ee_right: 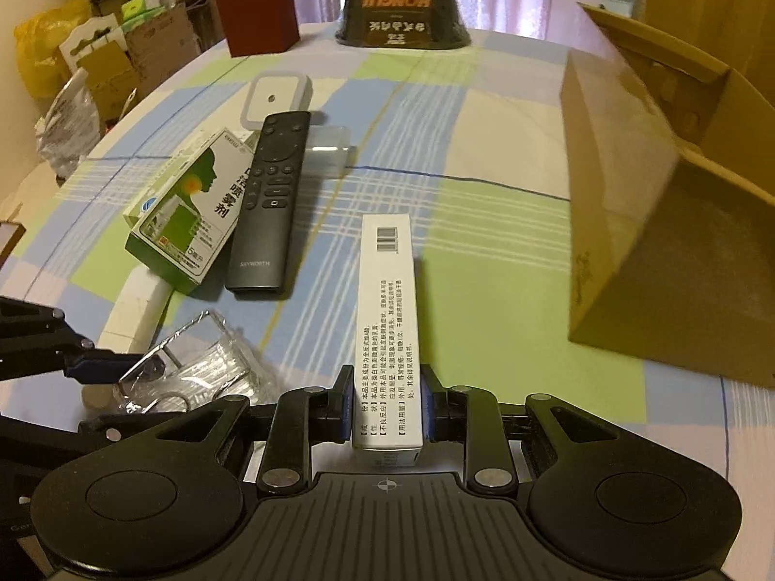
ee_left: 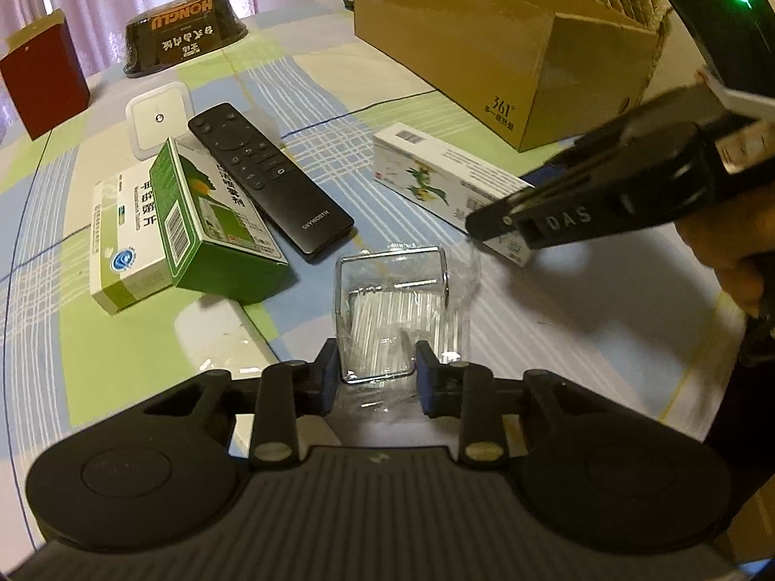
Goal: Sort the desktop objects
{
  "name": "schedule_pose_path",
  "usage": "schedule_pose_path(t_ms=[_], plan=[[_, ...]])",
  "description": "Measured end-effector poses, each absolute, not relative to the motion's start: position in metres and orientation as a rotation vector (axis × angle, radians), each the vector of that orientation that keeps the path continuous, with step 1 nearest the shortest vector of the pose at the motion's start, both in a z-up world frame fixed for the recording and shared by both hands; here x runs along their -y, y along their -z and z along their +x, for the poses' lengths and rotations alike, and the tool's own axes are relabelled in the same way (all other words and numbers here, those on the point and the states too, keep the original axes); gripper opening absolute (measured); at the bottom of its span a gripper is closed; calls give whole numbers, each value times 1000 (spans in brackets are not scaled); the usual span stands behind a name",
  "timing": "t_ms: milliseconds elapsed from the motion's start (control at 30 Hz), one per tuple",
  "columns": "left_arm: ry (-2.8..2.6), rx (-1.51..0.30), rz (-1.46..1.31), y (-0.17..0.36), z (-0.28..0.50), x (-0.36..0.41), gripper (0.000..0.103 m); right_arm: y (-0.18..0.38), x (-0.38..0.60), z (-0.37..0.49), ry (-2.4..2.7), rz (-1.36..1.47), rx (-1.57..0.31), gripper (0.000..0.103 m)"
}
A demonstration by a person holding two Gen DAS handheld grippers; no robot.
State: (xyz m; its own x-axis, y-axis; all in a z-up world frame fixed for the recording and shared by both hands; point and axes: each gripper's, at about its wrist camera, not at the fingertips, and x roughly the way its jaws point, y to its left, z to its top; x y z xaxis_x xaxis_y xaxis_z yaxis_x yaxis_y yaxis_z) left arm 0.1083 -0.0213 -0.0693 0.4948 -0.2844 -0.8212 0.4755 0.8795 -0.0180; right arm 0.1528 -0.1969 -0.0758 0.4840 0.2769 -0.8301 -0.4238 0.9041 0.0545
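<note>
A clear plastic box [ee_left: 392, 310] holding thin white sticks lies on the checked tablecloth [ee_left: 339, 97]. My left gripper [ee_left: 377, 377] is shut on its near end, a finger pressed against each side. A long white medicine box [ee_left: 436, 179] lies to the right, and my right gripper [ee_left: 489, 227] comes in from the right, clamped on its near end. In the right wrist view this white box [ee_right: 387, 310] runs straight ahead between the shut fingers of the right gripper [ee_right: 387, 402]. The clear box [ee_right: 193, 363] shows at lower left there, with a blue left finger [ee_right: 97, 368] against it.
An open cardboard box [ee_left: 508, 48] stands at the right. Left of centre lie a black remote [ee_left: 271, 179], a green medicine box [ee_left: 213, 222] leaning on a white-green box [ee_left: 121, 242], and a white square device [ee_left: 157, 118]. Farther back stand a dark bowl package [ee_left: 184, 31] and a red box [ee_left: 43, 72].
</note>
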Motion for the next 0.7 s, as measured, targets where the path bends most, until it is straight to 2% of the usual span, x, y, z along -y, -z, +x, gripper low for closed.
schedule_pose_path(t_ms=[700], plan=[[474, -868, 235, 15, 70, 41, 26, 10, 247, 89, -355, -30, -878, 25]])
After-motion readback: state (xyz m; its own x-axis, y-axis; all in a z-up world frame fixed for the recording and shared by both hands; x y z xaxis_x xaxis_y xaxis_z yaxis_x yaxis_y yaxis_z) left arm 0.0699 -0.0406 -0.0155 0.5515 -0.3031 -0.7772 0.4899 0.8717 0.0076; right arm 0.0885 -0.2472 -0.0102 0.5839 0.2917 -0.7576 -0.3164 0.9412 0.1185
